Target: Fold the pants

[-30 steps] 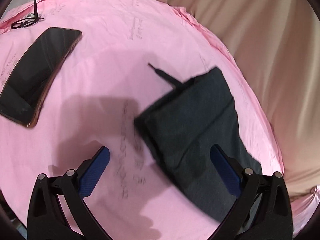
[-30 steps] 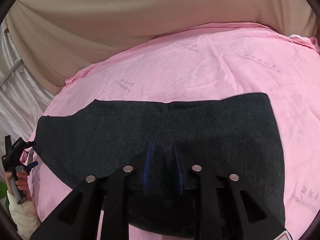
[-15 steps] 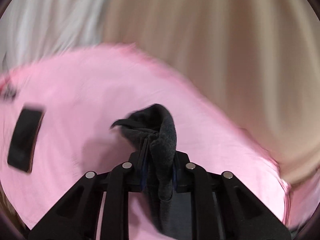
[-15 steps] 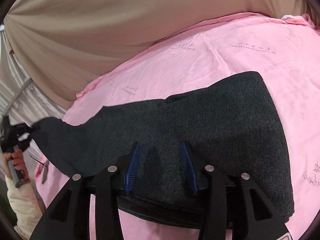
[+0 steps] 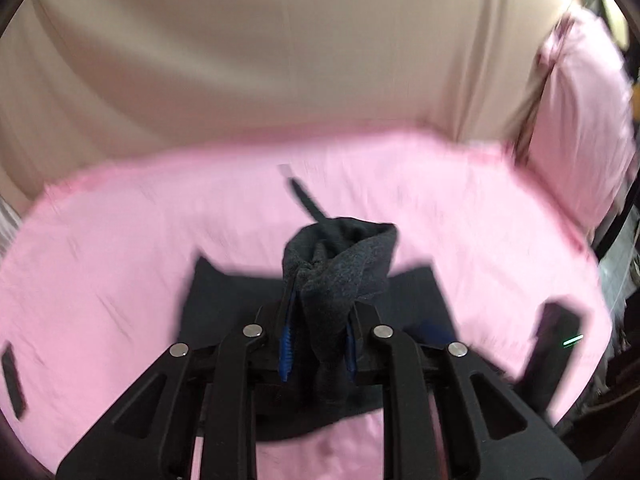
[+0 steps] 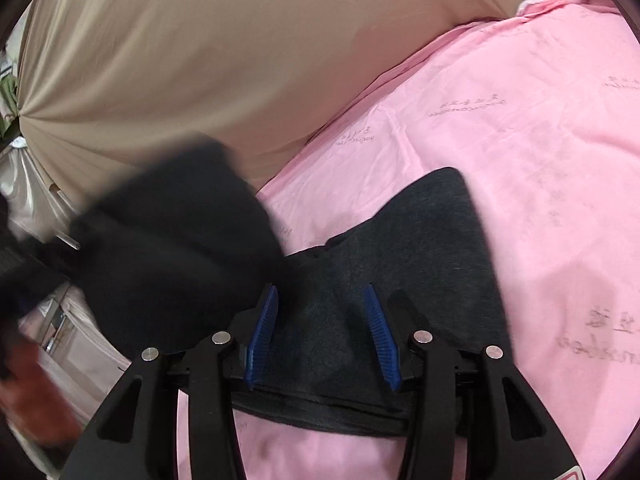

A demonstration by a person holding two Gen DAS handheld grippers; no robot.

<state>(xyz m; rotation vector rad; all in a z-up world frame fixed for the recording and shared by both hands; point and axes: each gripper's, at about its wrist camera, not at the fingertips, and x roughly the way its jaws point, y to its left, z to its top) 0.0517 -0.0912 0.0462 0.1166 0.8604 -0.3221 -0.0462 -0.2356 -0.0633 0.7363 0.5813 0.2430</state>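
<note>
The dark grey pants [image 6: 420,248] lie partly folded on the pink sheet [image 6: 540,140]. My left gripper [image 5: 316,340] is shut on a bunched end of the pants [image 5: 340,264] and holds it up over the rest of the garment [image 5: 224,304]. A drawstring [image 5: 304,196] trails from the bunch. In the right wrist view that lifted end [image 6: 172,248] is a blurred dark mass swinging in from the left. My right gripper [image 6: 322,336] is open, with its blue pads either side of the flat folded part, just above it.
A beige curtain [image 5: 260,60] hangs behind the bed. A pink pillow [image 5: 580,120] stands at the right. A dark phone [image 5: 12,376] lies at the left edge of the sheet. A black device with a green light [image 5: 556,344] sits at the right.
My left gripper shut on the pants end, lifted it and swung it toward the right gripper. My right gripper let go of the pants and opened.
</note>
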